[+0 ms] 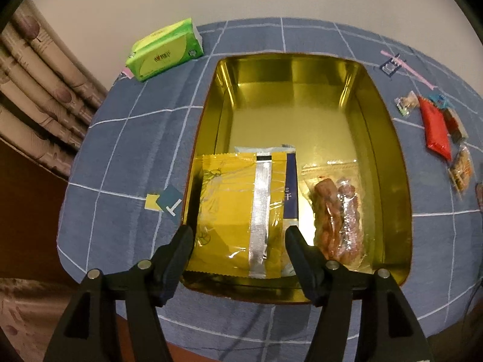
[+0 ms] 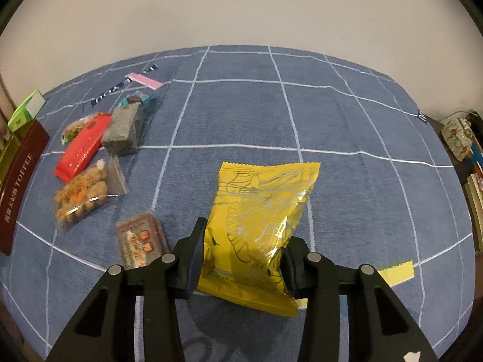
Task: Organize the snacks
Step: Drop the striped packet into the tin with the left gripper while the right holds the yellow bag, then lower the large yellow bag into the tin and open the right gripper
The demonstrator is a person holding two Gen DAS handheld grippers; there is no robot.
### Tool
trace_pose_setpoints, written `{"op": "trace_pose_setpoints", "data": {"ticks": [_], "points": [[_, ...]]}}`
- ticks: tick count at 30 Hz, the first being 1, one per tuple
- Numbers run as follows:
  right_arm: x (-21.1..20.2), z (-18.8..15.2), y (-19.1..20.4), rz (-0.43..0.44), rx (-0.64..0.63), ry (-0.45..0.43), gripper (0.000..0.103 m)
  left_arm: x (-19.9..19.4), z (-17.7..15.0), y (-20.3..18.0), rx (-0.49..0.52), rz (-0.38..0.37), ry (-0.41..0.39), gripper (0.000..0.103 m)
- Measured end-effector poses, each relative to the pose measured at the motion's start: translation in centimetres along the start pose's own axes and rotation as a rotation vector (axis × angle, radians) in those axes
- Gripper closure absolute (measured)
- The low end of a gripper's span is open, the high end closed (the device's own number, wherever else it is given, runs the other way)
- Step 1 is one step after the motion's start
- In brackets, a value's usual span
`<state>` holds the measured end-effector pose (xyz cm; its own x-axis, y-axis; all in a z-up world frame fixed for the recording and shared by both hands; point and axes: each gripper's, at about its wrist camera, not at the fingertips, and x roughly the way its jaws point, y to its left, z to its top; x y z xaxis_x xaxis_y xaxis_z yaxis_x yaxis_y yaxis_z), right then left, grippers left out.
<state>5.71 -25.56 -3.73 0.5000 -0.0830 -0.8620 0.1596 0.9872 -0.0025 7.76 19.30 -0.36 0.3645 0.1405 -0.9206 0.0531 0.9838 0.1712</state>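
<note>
A gold tin box (image 1: 389, 138) stands open on the blue checked cloth. Inside it lie a yellow snack packet (image 1: 229, 211), a blue-and-white packet (image 1: 291, 187) under it, and a clear bag of brown twisted snacks (image 1: 335, 208). My left gripper (image 1: 238, 238) is open above the near end of the tin, its fingers either side of the yellow packet without touching it. My right gripper (image 2: 243, 252) is shut on another yellow snack packet (image 2: 259, 223) and holds it just above the cloth.
Loose snacks lie left of my right gripper: a red packet (image 2: 83, 147), a grey bar (image 2: 123, 134), a clear bag of nuts (image 2: 83, 194) and a small brown pack (image 2: 140, 239). The tin's dark red side (image 2: 18, 187) is at the far left. A green tissue pack (image 1: 164, 49) sits behind the tin.
</note>
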Motion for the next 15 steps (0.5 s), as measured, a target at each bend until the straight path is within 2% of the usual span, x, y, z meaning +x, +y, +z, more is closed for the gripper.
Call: {"op": "trace_pose_setpoints", "data": {"ticks": [2,9,15], "points": [[-0.6,0.2,0.2,-0.01,-0.001,-0.015,0.063,-0.6,-0.2,0.0,-0.012,-0.004,-0.025,0.038],[-3.6,1.6,1.9,0.013,0.003,-0.066,0.064,-2.9,-1.2,1.1,-0.089,0.052,-0.135,0.038],[-6.2,2.6,6.9,0.106,-0.055,-0.09,0.064,-4.2,-2.2,3.2,-0.175,0.098,-0.179,0.038]]}}
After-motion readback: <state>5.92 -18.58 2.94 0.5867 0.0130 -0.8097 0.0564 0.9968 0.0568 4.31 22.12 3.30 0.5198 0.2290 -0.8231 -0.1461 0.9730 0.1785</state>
